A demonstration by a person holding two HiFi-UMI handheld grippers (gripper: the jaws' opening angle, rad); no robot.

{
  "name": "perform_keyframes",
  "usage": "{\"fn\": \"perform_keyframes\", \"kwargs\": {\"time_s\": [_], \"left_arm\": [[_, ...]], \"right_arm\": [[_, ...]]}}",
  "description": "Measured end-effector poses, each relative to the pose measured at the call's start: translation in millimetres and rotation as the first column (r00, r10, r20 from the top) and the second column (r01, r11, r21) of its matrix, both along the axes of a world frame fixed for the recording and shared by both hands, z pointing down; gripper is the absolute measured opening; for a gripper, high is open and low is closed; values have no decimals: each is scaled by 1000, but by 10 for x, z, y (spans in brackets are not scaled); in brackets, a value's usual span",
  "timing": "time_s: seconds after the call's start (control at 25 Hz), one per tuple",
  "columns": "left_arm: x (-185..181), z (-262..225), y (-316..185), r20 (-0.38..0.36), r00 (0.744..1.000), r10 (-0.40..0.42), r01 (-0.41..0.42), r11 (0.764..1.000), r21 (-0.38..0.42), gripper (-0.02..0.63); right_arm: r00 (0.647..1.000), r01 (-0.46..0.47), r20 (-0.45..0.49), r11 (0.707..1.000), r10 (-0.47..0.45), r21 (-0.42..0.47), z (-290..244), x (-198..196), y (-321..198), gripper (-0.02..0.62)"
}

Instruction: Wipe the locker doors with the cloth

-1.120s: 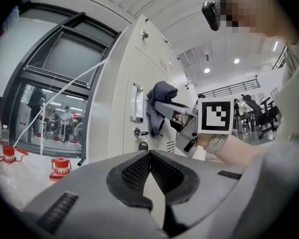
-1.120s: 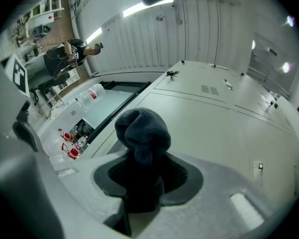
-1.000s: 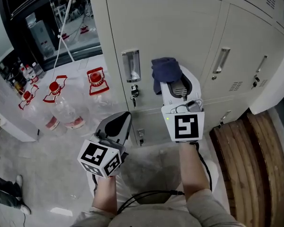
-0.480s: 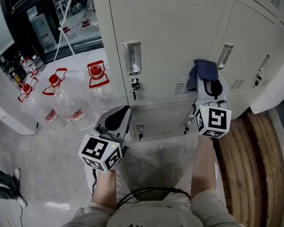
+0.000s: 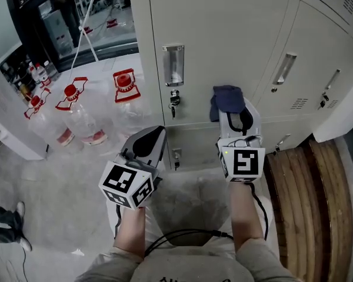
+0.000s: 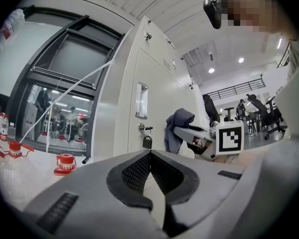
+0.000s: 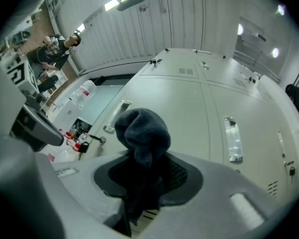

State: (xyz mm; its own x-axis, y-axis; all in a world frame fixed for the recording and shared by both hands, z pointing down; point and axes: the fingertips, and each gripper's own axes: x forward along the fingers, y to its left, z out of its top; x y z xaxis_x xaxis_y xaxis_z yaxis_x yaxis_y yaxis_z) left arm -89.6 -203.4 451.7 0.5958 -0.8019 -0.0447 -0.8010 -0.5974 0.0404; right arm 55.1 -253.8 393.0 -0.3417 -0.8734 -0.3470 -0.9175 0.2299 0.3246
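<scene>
cloth [image 5: 226, 98] leftward, in right claw [image 5: 233, 108]

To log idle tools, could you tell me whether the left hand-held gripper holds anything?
No, the left hand-held gripper shows its jaws shut together, nothing between them.

Between the two handles, the door panel [image 5: 223, 40] is flat and bare, giving you free room around the cloth [image 5: 226, 97]. Just left, the padlock [image 5: 175, 100] sticks out below the recessed handle [image 5: 174, 65]. To the right stands the next door's handle [image 5: 284, 68]. Water jugs [image 5: 85, 119] crowd the floor at left, and wooden boards [image 5: 312, 192] lie near right.
</scene>
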Motion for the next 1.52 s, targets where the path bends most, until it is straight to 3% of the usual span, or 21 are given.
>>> {"fn": "perform_keyframes", "kwargs": {"time_s": [0.2, 0.44, 0.72, 1.04, 1.52], "left_arm": [[-46, -7, 20, -2, 1000, -6, 6, 1000, 2, -2], [-176, 27, 27, 2, 1000, -28, 28, 1000, -5, -2], [-240, 77, 1, 3, 999, -45, 46, 999, -15, -2], [-148, 69, -14, 17, 999, -39, 39, 999, -16, -2], [-9, 94, -64, 18, 999, -35, 36, 999, -16, -2]], "right_arm": [[994, 96, -49, 994, -98, -48, 237, -620, 99, 120], [983, 180, -14, 980, -182, -84, 380, -1077, 99, 120], [977, 180, -98, 979, -189, -98, 485, -1325, 21, 120], [986, 123, -104, 991, -128, -55, 405, -1027, -42, 124], [997, -6, -83, 1000, 5, -21, 386, -171, -151, 124]]}}
